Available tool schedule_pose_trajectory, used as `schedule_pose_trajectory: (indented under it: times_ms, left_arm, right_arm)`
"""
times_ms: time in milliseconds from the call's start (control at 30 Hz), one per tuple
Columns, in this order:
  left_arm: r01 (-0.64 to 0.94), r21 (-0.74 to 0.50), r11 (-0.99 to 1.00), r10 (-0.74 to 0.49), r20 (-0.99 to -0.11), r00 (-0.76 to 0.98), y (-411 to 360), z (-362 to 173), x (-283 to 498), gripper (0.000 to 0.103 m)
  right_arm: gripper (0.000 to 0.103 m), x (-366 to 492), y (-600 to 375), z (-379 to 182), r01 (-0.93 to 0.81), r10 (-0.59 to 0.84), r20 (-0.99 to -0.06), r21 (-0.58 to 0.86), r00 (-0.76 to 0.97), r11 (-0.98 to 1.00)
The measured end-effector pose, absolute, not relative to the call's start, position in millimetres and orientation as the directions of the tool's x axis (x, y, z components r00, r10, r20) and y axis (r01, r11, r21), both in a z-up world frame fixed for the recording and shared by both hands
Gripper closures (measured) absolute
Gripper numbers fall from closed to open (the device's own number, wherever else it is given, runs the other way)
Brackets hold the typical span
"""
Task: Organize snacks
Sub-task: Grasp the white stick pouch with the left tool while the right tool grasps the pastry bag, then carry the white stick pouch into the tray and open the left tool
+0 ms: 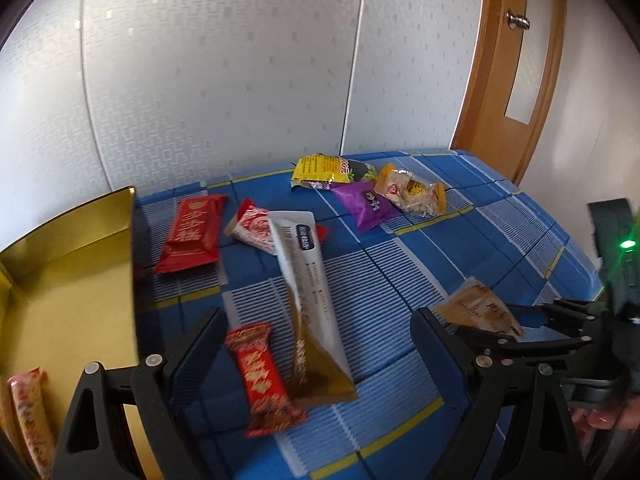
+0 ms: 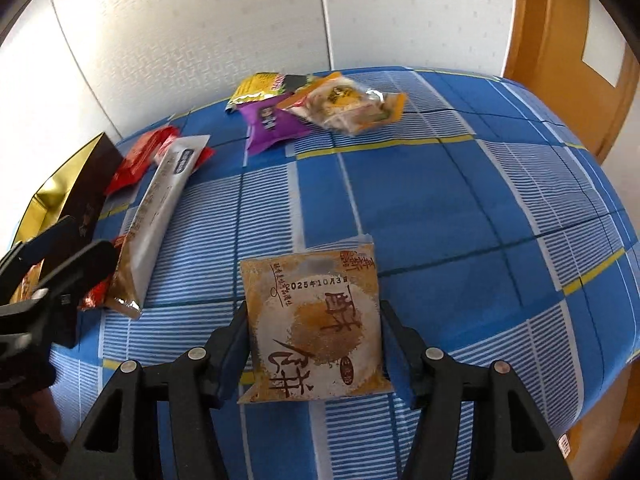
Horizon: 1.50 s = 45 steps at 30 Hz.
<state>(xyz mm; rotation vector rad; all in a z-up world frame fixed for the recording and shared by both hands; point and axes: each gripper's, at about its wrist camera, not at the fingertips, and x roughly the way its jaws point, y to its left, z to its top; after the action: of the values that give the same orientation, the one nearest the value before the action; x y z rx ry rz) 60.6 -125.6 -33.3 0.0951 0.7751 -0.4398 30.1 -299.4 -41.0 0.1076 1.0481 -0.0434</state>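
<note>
Right claw straddles the square pastry packet; left claw gapes over the red candy bar.

Left wrist view: the left claw is spread wide, gripping nothing. The red candy bar lies on the blue checked cloth between its fingers, nearer the left one, long axis running roughly away from the claw; a long white-and-brown sachet lies just beside it on the right, overlapping it at the near end. The gold-lined box sits off to the claw's left. The right claw shows at the right, at the pastry packet.

Right wrist view: the right claw brackets the pastry packet, which lies flat between its fingers. The left finger touches the packet's edge, the right finger looks just apart, so I judge it partly open and not yet gripping. The box lies well off to its left, beyond the left claw.
</note>
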Motion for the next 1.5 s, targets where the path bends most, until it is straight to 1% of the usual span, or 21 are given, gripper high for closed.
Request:
schedule_pose_trajectory:
  times_ms: [100,167,300,367,400,467,500,567,600,767,933,1133,1367,1500]
  left_arm:
    - [0.430,-0.040,0.902,-0.327,-0.715,0.618,-137,-44,72,0.015]
    - [0.436,-0.017,0.900,-0.306,-0.737,0.602,-144,-52,79,0.024]
    - [0.434,-0.038,0.900,-0.306,-0.764,0.568,-148,-62,91,0.031]
    - [0.437,-0.044,0.898,-0.309,-0.770,0.558,-150,-65,95,0.041]
    - [0.441,-0.043,0.896,-0.308,-0.775,0.551,-151,-67,97,0.044]
    - [0.450,-0.035,0.892,-0.303,-0.785,0.540,-155,-71,99,0.055]
    - [0.452,-0.028,0.891,-0.297,-0.789,0.538,-156,-73,100,0.057]
    - [0.461,-0.005,0.887,-0.292,-0.781,0.552,-158,-73,97,0.071]
    - [0.467,-0.011,0.884,-0.299,-0.781,0.548,-158,-73,96,0.073]
    - [0.477,-0.020,0.879,-0.312,-0.780,0.542,-156,-71,88,0.077]
    - [0.469,-0.061,0.881,-0.343,-0.766,0.544,-147,-62,80,0.078]
    - [0.451,-0.114,0.885,-0.384,-0.727,0.570,-131,-42,70,0.078]
    - [0.429,-0.110,0.896,-0.384,-0.676,0.629,-107,-18,58,0.078]
    - [0.393,-0.128,0.911,-0.374,-0.657,0.654,-84,-7,55,0.078]
  right_arm:
    - [0.042,28,-298,-40,0.087,0.001,-0.866,0.051,0.501,0.995]
    - [0.042,30,-294,-42,0.088,-0.008,-0.867,0.042,0.499,0.995]
    - [0.042,31,-296,-42,0.097,-0.004,-0.867,0.051,0.499,0.994]
    - [0.042,30,-296,-42,0.097,-0.004,-0.866,0.051,0.500,0.994]
    - [0.042,30,-296,-42,0.095,-0.005,-0.866,0.050,0.500,0.994]
    - [0.042,29,-296,-41,0.096,-0.006,-0.865,0.048,0.502,0.994]
    - [0.042,29,-296,-42,0.096,-0.007,-0.865,0.048,0.501,0.994]
    - [0.042,30,-296,-42,0.099,-0.010,-0.865,0.045,0.501,0.994]
    - [0.042,30,-295,-42,0.101,-0.011,-0.865,0.046,0.501,0.994]
    - [0.042,30,-295,-41,0.109,-0.014,-0.862,0.048,0.507,0.993]
    - [0.042,28,-294,-41,0.106,-0.021,-0.856,0.040,0.516,0.994]
    - [0.042,26,-293,-42,0.112,-0.029,-0.850,0.035,0.526,0.993]
    - [0.042,25,-292,-41,0.118,-0.032,-0.849,0.036,0.528,0.992]
    - [0.042,25,-291,-41,0.122,-0.038,-0.850,0.031,0.526,0.992]
